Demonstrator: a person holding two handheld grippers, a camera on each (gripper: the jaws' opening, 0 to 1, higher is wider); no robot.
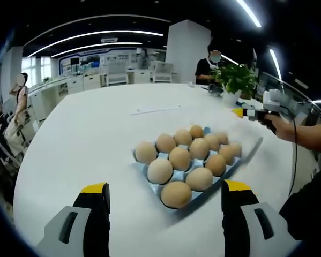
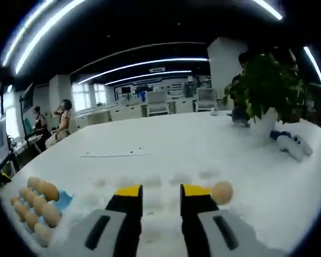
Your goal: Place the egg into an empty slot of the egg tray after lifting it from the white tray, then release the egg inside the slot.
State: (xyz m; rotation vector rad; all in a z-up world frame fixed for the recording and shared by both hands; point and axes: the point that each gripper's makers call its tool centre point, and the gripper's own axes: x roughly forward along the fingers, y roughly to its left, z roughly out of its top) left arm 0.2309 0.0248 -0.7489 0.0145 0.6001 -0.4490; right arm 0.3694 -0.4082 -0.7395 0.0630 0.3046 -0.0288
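While over white tray (image 2: 165,184), right gripper (image 2: 161,194) narrow, empty, egg (image 2: 222,192) just right of it; left gripper (image 1: 164,191) wide, idle before egg tray (image 1: 141,167), prob. waiting.

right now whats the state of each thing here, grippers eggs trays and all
left gripper: open, empty, hovering near the egg tray
right gripper: open, nothing between its jaws
egg tray: blue, flat on the table, holding many eggs
single egg: loose on the white tray, beside the right gripper, not held
white tray: dimpled, slots look empty
potted plant: upright
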